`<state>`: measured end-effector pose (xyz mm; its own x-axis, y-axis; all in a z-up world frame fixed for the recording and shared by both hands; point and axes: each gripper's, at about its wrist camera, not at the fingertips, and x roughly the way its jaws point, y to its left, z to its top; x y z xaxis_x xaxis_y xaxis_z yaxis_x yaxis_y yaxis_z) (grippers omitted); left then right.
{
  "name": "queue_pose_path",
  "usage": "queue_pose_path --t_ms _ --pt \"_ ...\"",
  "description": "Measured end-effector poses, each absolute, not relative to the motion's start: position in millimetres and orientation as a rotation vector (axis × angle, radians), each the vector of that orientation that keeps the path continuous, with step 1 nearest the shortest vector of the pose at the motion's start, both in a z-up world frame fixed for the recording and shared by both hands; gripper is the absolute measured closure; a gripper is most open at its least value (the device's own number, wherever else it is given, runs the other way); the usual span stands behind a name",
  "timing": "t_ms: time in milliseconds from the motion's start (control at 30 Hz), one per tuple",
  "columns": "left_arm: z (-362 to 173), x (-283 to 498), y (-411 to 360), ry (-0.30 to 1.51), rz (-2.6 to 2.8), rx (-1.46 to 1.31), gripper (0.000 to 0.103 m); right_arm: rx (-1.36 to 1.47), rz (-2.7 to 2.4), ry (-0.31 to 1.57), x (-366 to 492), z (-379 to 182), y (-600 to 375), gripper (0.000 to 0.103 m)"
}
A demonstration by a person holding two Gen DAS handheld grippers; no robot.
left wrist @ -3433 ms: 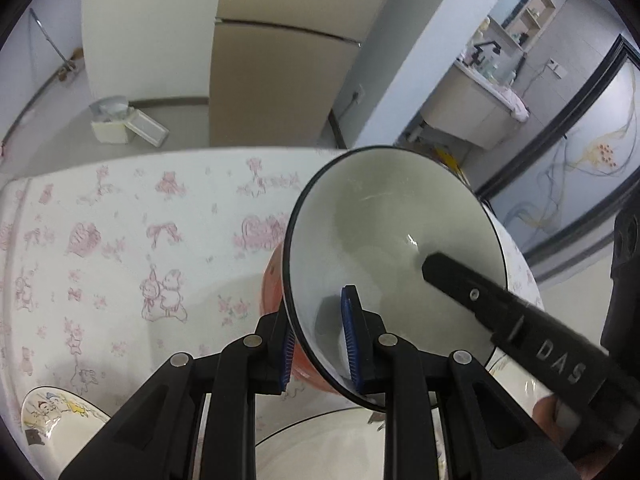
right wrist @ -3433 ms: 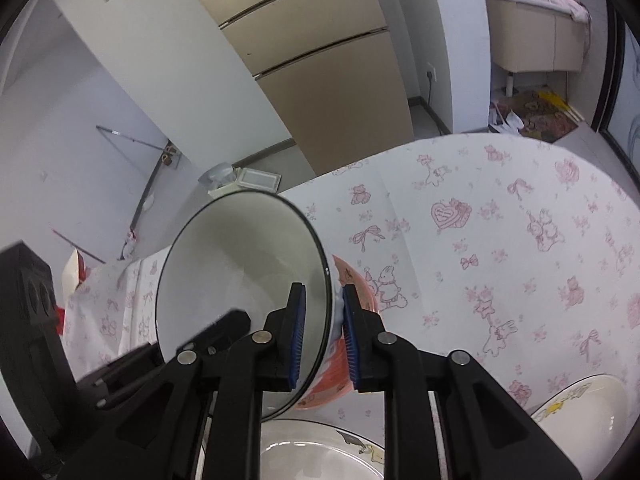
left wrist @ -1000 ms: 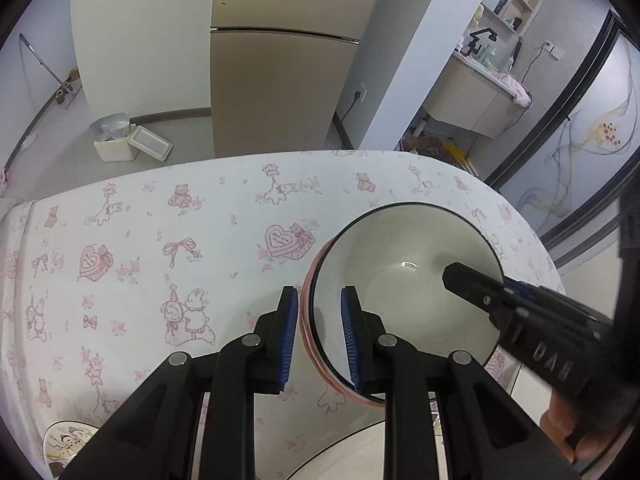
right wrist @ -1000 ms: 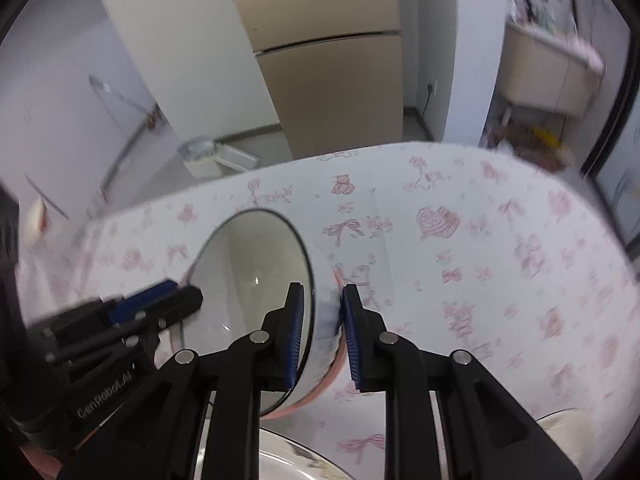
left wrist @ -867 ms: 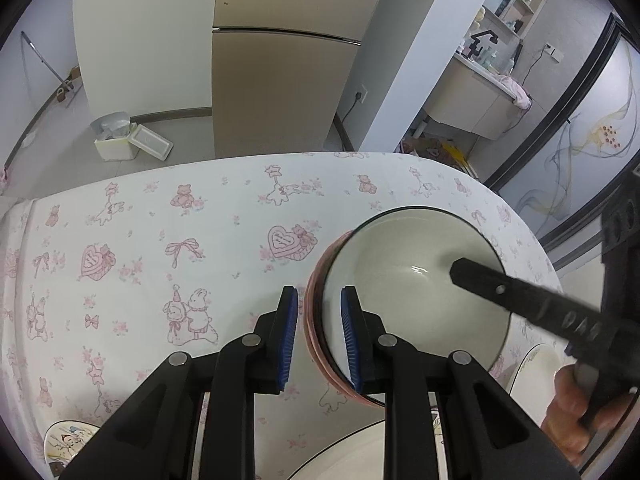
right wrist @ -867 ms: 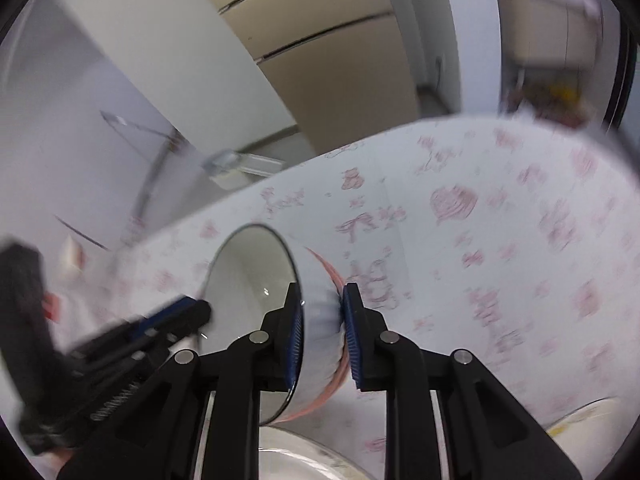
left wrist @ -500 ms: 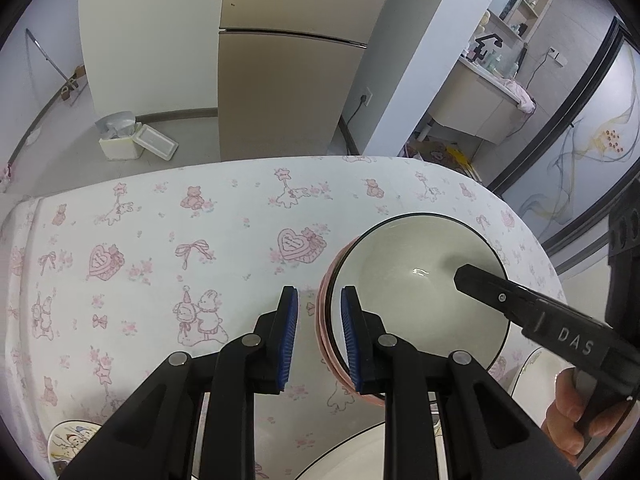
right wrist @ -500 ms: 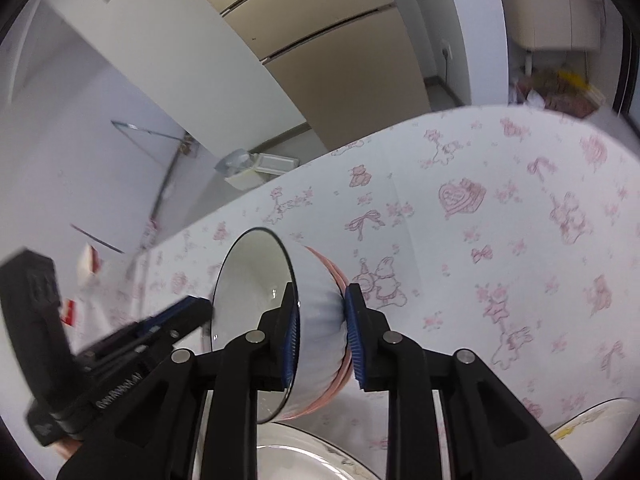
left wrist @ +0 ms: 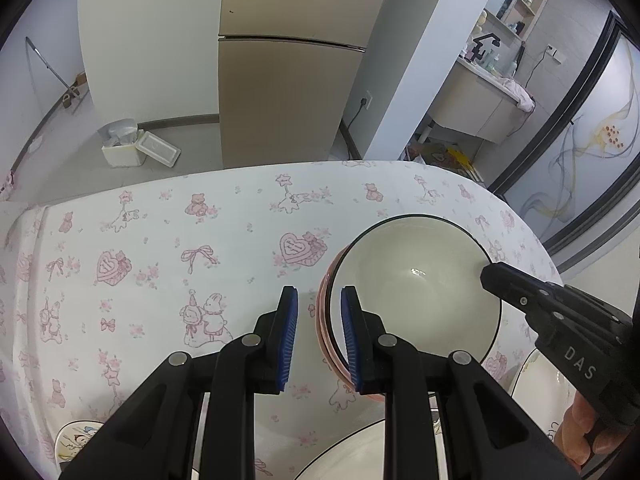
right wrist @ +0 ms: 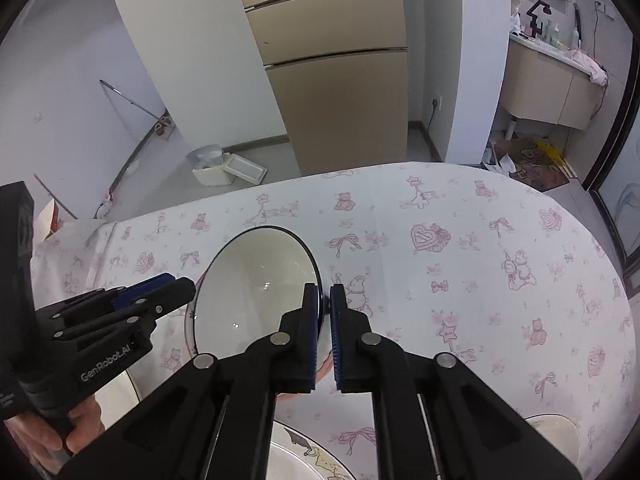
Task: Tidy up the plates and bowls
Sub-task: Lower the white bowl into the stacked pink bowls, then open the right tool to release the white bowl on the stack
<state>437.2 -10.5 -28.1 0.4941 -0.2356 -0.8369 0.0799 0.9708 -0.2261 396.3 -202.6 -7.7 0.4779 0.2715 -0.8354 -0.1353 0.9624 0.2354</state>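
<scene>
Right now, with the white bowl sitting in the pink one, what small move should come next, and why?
Probably open the right gripper and back it off: the white bowl already sits nested in the pink bowl, the left gripper has opened, and only the right one pinches the rim.

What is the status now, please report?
Left gripper open, straddling rim of white bowl. Right gripper shut on opposite rim. White bowl nested in pink bowl on table. Nothing in the way.

I note the white bowl (left wrist: 416,284), earlier tilted and held above the table, now sits level inside the pink bowl (left wrist: 325,332). My left gripper (left wrist: 318,336), previously clamped on its rim, now stands parted; my right gripper (right wrist: 325,320) has narrowed on the rim.
</scene>
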Motion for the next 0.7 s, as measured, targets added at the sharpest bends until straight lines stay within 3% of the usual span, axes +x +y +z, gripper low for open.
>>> queue_pose_path --t_ms 433,700 --pt "-31 439 -17 1.048 -0.189 -0.143 0.080 0.319 0.253 1.095 406 -32 -213 0.091" --pt "-33 440 -15 1.053 -0.182 -0.147 0.080 0.675 0.345 1.160 414 -53 -248 0.086"
